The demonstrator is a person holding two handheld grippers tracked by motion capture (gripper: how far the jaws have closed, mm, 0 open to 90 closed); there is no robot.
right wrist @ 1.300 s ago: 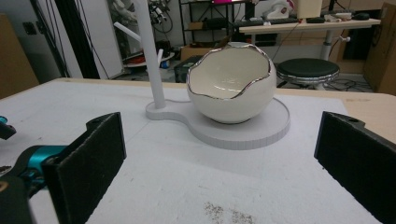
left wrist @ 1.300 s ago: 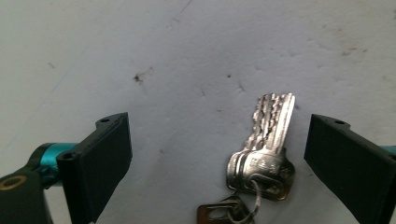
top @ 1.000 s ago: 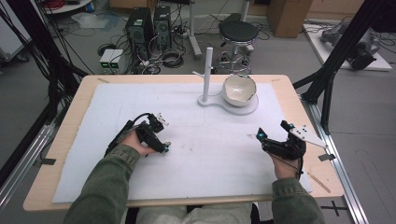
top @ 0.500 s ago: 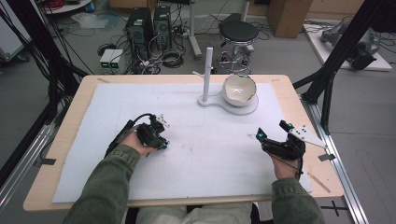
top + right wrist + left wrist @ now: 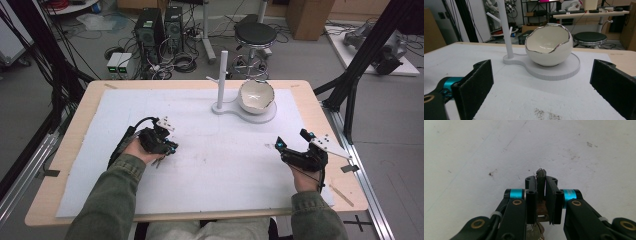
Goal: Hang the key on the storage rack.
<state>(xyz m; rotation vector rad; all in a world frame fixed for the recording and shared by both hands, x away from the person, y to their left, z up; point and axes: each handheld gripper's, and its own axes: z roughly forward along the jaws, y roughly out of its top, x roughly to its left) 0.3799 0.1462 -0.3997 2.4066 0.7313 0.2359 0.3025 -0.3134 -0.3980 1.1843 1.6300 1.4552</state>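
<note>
The key (image 5: 541,173) is sitting upright between the jaws of the left gripper (image 5: 541,185), which are pressing on it from both sides. Its dark tip is poking out above the pads, and in the left gripper view a rusty tag and silvery keys (image 5: 536,231) are hanging below the jaws. The jaws have just been closing, and they are now clamping the key. In the high view this gripper (image 5: 165,145) is resting low over the white mat (image 5: 210,200), in the left half of the desk (image 5: 65,165), nearer the front edge than the back.

The right gripper (image 5: 292,142) is lying near the right edge of the mat, well apart from the left one. Its jaws are standing wide open with nothing between them, and in the right gripper view the two black pads (image 5: 477,82) are framing the view ahead.

Toward the back edge, right of centre, a white bowl (image 5: 256,96) shaped like a broken eggshell, with a silver rim, is sitting on a round white base (image 5: 267,115). A white post (image 5: 222,75) with short pegs is rising from the same base just beside the bowl, on its left.
</note>
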